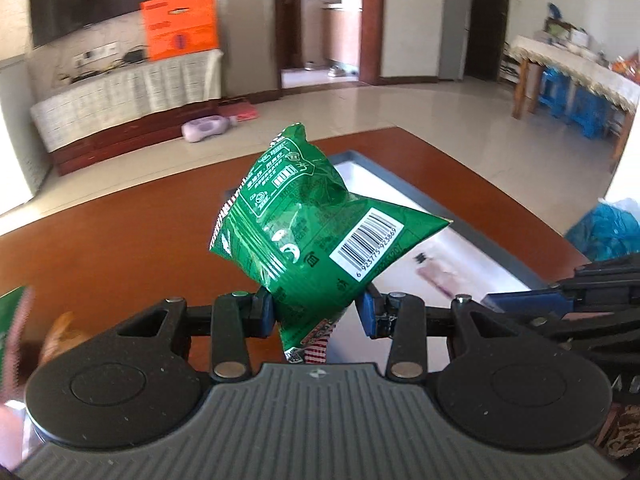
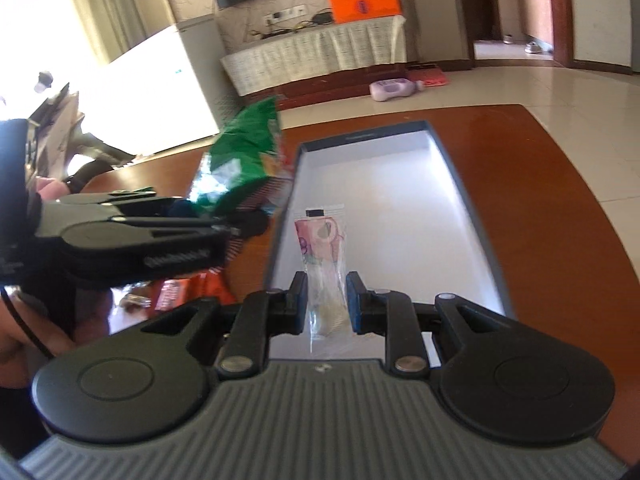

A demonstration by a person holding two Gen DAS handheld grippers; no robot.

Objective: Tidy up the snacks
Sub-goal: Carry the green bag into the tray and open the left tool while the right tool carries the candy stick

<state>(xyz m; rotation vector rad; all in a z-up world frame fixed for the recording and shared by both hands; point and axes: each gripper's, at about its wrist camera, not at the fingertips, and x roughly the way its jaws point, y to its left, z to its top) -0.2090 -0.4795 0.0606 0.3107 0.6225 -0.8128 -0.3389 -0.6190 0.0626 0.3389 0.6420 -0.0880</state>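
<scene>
A crinkled green snack bag with a barcode stands up between my left gripper's pads; the left gripper is shut on its lower edge, above the brown table. Beyond it lies a long dark-rimmed tray with a white floor. In the right wrist view, my right gripper is over the near end of the tray, shut on a slim pink and clear packet that points forward over the tray floor. The left gripper with the green bag is to its left.
More snack packets lie on the table at the left: orange and red ones and another green bag. A blue plastic bag sits past the table's right edge. A hand grips the left tool.
</scene>
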